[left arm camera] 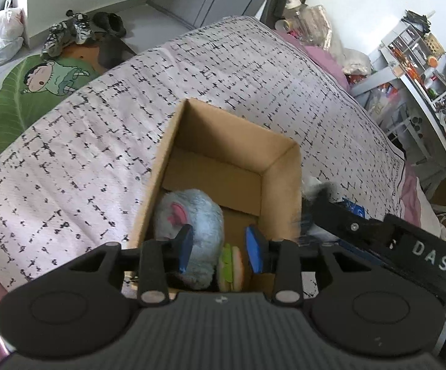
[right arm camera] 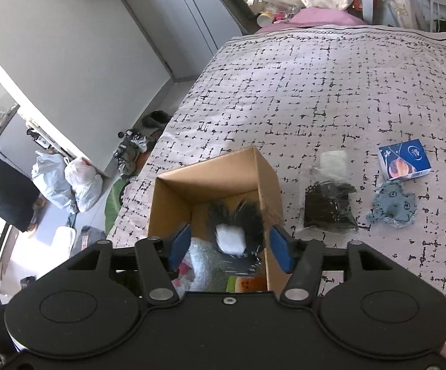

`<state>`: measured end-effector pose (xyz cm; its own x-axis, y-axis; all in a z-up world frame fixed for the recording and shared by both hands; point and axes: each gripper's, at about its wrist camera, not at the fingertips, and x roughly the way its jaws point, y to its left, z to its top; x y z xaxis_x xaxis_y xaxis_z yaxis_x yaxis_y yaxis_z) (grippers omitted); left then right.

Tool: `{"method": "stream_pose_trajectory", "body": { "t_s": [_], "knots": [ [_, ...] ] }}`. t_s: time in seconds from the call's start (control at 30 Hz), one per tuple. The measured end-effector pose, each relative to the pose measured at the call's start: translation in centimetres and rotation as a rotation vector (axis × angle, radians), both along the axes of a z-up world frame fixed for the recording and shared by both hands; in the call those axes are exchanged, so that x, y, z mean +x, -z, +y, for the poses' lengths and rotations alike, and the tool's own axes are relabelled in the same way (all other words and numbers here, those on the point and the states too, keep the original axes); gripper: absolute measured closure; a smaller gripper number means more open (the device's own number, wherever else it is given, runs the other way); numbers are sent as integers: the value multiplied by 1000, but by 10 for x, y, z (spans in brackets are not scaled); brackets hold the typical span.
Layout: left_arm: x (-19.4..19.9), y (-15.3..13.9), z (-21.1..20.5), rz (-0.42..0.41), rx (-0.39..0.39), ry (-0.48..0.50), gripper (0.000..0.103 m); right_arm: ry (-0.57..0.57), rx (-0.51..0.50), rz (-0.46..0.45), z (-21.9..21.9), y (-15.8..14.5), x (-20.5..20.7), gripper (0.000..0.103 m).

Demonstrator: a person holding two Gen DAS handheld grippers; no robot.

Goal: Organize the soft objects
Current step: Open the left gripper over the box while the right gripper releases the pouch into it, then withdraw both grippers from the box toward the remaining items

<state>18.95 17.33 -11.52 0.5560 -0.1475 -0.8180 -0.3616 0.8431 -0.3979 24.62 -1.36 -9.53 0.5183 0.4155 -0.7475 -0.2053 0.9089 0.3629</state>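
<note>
Here, left view first.
Box (left arm camera: pixel 281 166): open cardboard, on the bed; its near end is cut off by the tool body.
Plush toy (left arm camera: pixel 192 215): grey-blue, pink ear, inside the box; lower part hidden.
Burger toy (left arm camera: pixel 230 266): beside the plush, half hidden.
Left gripper (left arm camera: pixel 220 248): narrow gap, nothing pinched.
Bedspread (left arm camera: pixel 99 141): pale, black dashes; shoes (left arm camera: pixel 68 30) on the floor beyond.
Right view.
Right gripper (right arm camera: pixel 229 246): wide apart, holding nothing.
Black-and-white fluffy thing (right arm camera: pixel 232 231): blurred, perhaps falling into the box.
Bed: dark bag (right arm camera: pixel 328 209), grey cloth (right arm camera: pixel 392 206), blue packet (right arm camera: pixel 403 160).
</note>
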Motion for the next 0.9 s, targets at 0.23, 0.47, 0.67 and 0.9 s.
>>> {"method": "stream_pose_trajectory", "body": {
  "t_s": [0.23,0.47,0.67,0.9],
  "knots": [
    [-1,-2,-2,-4,3,1,66,20,-1,5,-19,-1,-5,32],
    [3,-6,-17,-5,20,23,58,33,-21,-1,-47,0,-13,28],
    [4,-12,-34,-9,40,38,49,45,-34,-12,-71,0,-18,24],
    [6,-19,-55,2,58,64,40,53,-30,-44,-99,-4,-23,7]
  ]
}}
